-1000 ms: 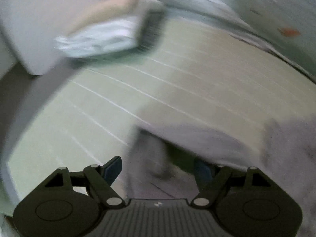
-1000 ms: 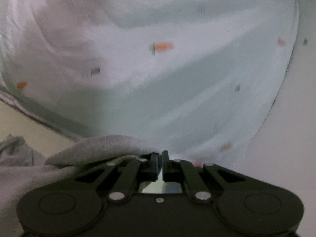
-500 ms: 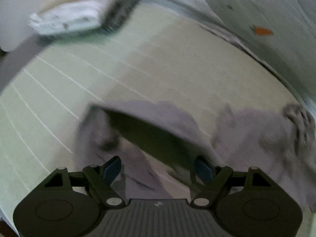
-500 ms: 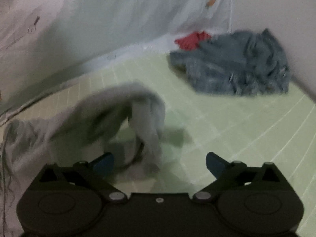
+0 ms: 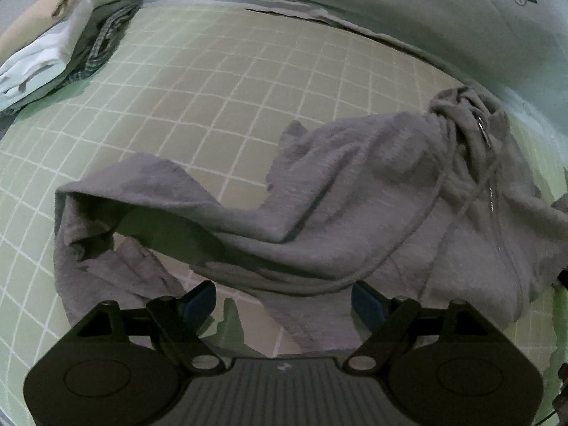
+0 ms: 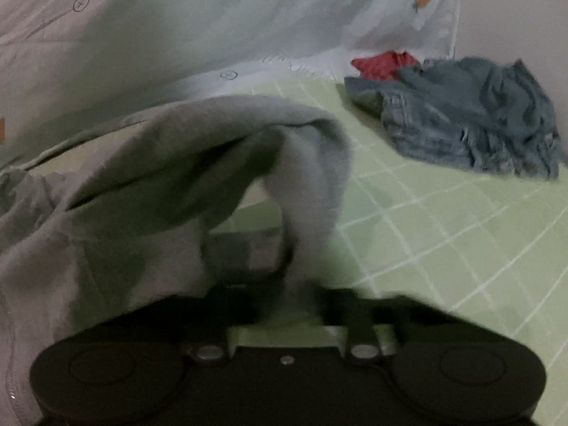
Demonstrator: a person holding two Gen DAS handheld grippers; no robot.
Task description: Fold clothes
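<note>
1. Folded stack [image 5: 60,41] sits far left on the green grid sheet [image 5: 220,81]; a second ago it was nearer centre frame, so the left wrist view has swung toward the work area.
2. Left gripper [image 5: 282,300]: jaws wide, just opened a little further, nothing clamped. Grey hoodie [image 5: 319,191] now lies crumpled under and ahead of it.
3. Right gripper [image 6: 305,294]: jaws flicked wide, then snapped closed; blurred, but a hoodie sleeve [image 6: 312,177] runs into them, so likely pinched.
4. Denim garment [image 6: 468,120] and red item [image 6: 383,64] wait far right.
5. Judgement: hoodie just dropped, regrasped; spreading flat comes next.
</note>
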